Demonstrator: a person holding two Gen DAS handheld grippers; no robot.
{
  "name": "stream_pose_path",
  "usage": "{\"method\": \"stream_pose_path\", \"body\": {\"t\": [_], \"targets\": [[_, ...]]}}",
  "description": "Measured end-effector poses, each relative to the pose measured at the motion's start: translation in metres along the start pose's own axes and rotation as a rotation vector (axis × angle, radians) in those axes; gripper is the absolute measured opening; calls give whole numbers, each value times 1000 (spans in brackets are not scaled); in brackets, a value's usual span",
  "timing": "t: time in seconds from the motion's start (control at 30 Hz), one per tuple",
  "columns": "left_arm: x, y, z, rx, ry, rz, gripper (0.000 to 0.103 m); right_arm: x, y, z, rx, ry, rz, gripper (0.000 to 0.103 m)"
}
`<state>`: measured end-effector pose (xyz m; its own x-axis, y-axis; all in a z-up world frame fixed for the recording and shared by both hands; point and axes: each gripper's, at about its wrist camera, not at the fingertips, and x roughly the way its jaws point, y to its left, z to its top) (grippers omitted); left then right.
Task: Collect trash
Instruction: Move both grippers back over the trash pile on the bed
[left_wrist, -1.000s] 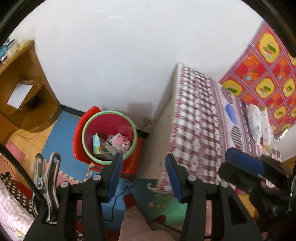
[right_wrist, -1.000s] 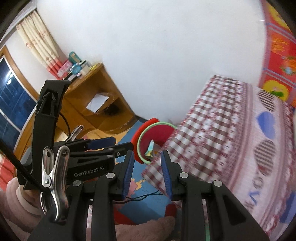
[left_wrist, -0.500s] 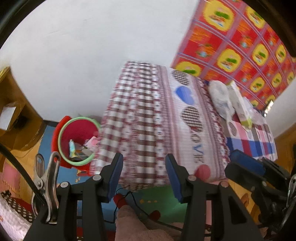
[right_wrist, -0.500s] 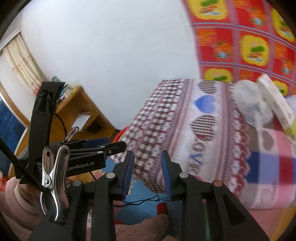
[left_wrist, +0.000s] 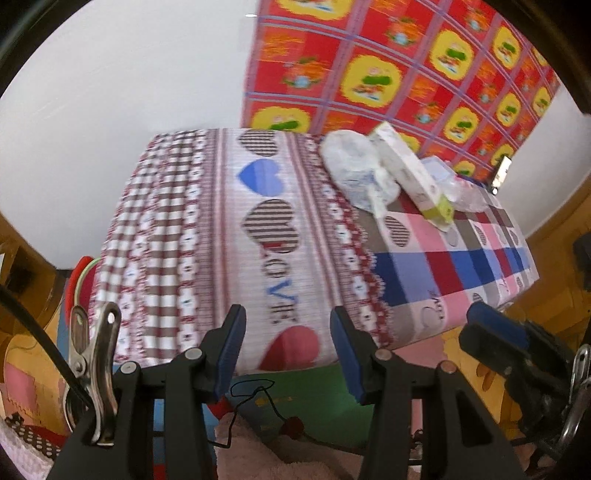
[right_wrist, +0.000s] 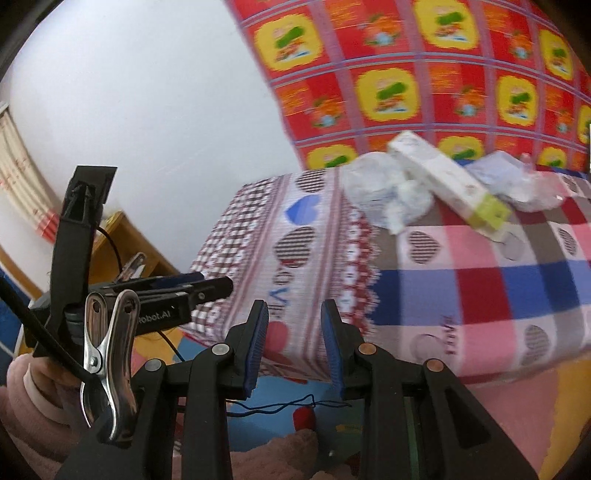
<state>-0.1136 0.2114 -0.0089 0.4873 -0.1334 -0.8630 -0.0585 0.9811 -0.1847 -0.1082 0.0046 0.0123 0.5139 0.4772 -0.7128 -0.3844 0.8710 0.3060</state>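
Two grippers — the left gripper and right gripper — are held part-open and empty, pointed at the bed where the trash — a crumpled bag and long carton — is heaped at about one o'clock, presumably for pickup.

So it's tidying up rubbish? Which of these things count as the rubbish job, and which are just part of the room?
Part of the job:
- crumpled white plastic bag
- long white carton
- clear wrappers
- red bin, mostly hidden behind the bed
- left gripper and right gripper, both empty

Just lying about:
- patterned bedspread
- red and yellow wall cloth
- foam floor mats
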Motion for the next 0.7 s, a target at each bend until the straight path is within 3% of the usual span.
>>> {"method": "stream_pose_path", "body": {"t": [0.37, 0.7], "targets": [[12, -65, 29, 99, -22, -13, 50, -27, -60, 1, 110, -41, -79, 31], [32, -115, 70, 191, -50, -48, 50, -25, -112, 18, 180, -50, -150, 31]]}}
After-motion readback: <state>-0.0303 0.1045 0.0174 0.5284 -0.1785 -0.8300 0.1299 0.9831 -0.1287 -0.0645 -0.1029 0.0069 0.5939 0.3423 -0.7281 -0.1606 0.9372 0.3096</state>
